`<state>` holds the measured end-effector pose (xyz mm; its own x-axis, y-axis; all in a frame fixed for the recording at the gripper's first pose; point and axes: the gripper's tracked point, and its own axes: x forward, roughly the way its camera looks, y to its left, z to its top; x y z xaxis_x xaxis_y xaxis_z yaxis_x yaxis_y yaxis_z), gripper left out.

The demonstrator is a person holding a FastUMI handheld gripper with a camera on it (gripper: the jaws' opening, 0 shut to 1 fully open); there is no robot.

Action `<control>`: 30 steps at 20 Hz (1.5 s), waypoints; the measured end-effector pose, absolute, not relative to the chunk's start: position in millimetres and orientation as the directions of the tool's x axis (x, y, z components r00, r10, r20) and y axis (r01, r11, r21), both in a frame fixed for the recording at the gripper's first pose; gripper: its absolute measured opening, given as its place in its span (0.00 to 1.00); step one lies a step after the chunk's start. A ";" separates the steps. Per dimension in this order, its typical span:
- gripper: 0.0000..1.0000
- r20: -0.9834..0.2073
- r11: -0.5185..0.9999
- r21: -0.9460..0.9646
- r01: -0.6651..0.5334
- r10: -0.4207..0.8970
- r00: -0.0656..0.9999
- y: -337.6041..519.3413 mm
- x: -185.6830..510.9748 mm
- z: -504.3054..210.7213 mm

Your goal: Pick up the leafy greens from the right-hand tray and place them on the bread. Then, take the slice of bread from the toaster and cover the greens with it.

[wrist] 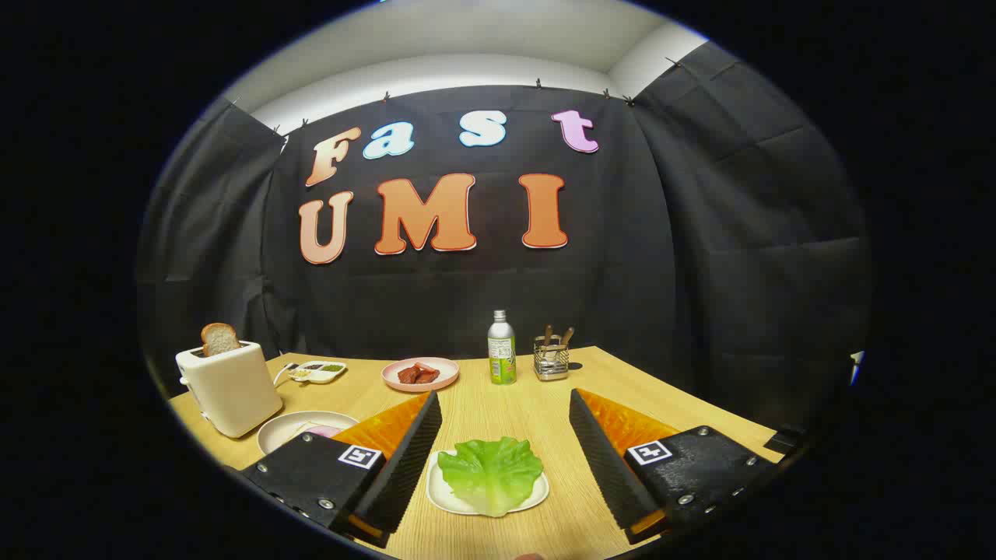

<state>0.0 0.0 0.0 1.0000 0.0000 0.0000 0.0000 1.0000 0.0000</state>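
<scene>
A green lettuce leaf (490, 472) lies on a small white tray (441, 493) on the wooden table, right between my two fingers. My gripper (504, 404) is open wide and holds nothing; its fingers (405, 455) stand either side of the tray, above the table. To the left a white toaster (229, 386) has a slice of bread (219, 338) sticking up from its slot. Just in front of the toaster sits a white plate (289, 427), partly hidden by my left finger; what lies on it I cannot make out.
At the back of the table stand a pink plate with red meat (420, 374), a green-labelled bottle (502, 348), a metal cutlery holder (551, 358) and a small white condiment dish (317, 371). Black cloth walls the booth.
</scene>
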 end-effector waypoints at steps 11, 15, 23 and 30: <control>0.99 -0.021 1.000 -0.006 0.003 -0.003 1.000 3.8 -1.1 -3.9; 0.99 -0.025 1.000 -0.020 0.008 -0.009 1.000 4.5 0.1 -6.0; 0.99 -0.066 1.000 0.003 0.018 -0.018 0.998 1.8 9.0 -20.1; 0.99 -0.203 0.997 -0.059 -0.047 0.034 0.979 18.2 40.4 -48.1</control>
<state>40.4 18.2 -48.1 0.9785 0.0342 -0.2033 -0.0471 0.9972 -0.0589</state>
